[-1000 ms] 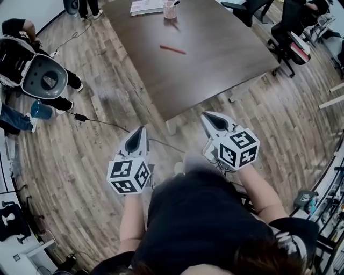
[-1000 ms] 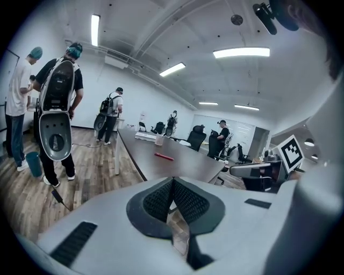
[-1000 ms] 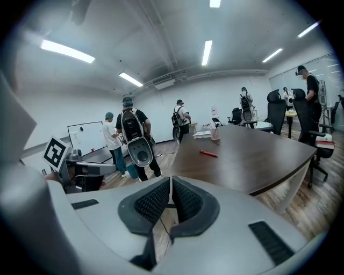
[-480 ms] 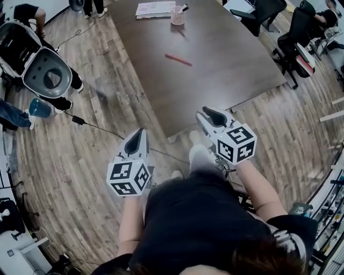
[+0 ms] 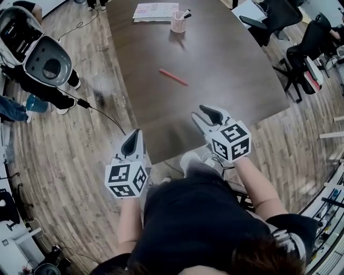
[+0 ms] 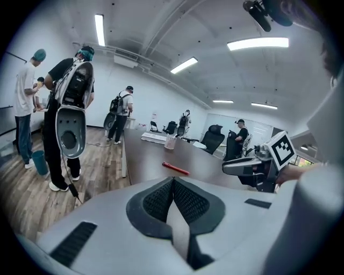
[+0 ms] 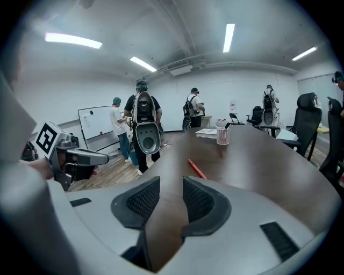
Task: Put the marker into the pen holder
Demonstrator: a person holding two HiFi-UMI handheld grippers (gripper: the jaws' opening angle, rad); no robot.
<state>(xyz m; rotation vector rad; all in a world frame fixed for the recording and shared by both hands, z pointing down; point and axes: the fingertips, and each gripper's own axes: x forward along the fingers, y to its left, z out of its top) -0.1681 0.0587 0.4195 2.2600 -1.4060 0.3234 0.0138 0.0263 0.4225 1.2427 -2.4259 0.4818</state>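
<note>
Black-and-white square markers are carried on the cube of each gripper. The print on the paper sheets at the desk's far end is too small to be read. The left hand-held gripper is held out on a bare forearm, tilted slightly downward over the wooden floor just off the desk's near corner. Its pads are pressed together with nothing between them. The right hand-held gripper is held at its 2 o'clock, over the desk's near edge. Its jaws have just been opening and are parted, and only the desk top is seen in the gap. The marker, slim and red, is laid flat and slantwise mid-desk, at 11 o'clock from the right hand-held gripper and well apart from it. The pen holder, a pinkish cup with a dark-capped pen in it, is stood at 12 o'clock from the marker, beside the sheets.
</note>
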